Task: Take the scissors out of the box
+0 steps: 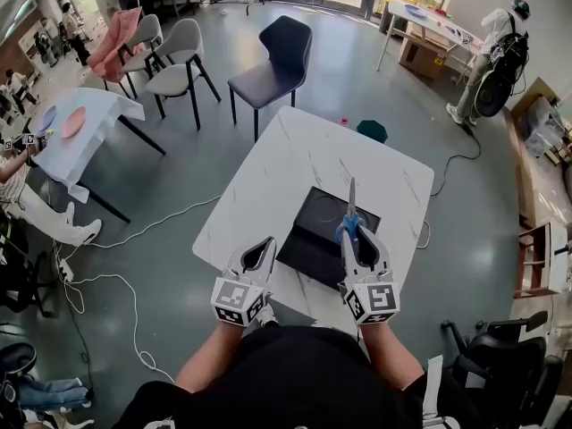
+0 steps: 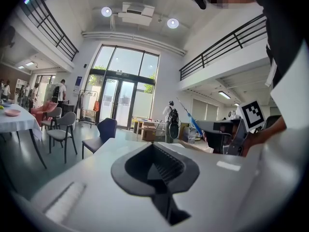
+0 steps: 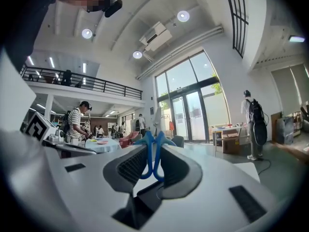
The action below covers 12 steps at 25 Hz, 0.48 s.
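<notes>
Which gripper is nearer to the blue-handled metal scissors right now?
Right. The right gripper is shut on the blue-handled metal scissors, holding them above the flat black box. The left gripper, shut and empty, sits apart to their left.

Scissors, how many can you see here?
1. The scissors stand upright with their blue handles pinched in the right gripper, above the black box. No others show, though the dark box could hide one.

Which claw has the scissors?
The right claw: it's shut on the scissors by their blue handles, over the black box. The left claw is shut on nothing.
</notes>
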Each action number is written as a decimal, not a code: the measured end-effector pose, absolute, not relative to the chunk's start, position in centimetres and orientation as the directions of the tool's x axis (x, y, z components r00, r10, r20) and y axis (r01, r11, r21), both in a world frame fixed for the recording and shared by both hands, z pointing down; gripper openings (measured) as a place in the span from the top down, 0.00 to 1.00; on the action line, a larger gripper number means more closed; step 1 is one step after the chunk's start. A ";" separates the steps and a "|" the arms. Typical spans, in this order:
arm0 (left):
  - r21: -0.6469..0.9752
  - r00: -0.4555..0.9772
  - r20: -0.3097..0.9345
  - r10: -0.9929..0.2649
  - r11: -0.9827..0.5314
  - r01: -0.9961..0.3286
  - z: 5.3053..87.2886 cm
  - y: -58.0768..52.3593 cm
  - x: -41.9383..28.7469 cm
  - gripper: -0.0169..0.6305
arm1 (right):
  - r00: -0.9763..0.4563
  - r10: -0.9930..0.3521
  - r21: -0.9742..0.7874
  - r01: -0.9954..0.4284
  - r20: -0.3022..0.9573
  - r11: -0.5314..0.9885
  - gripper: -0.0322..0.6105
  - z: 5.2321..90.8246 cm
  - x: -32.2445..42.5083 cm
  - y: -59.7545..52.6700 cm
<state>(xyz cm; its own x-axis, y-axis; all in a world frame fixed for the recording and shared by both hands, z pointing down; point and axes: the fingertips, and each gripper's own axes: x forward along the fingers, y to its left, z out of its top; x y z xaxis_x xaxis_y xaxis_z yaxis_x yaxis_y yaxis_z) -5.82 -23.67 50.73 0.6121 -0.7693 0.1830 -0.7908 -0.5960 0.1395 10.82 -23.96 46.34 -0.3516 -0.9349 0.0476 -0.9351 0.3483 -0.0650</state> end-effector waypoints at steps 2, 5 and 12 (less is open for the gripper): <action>0.140 0.610 0.183 -0.771 -0.594 -0.792 50.7 -23.6 -5.9 0.96 | -0.352 -0.935 -0.040 -0.936 0.043 0.350 0.81 46.1 10.7 -23.9; 0.143 0.608 0.182 -0.773 -0.591 -0.794 50.7 -23.5 -6.0 0.96 | -0.356 -0.934 -0.011 -0.935 0.040 0.355 0.81 45.8 10.3 -23.7; 0.139 0.605 0.181 -0.775 -0.589 -0.796 50.8 -23.2 -6.0 0.96 | -0.360 -0.932 0.013 -0.932 0.042 0.361 0.81 46.0 10.0 -23.3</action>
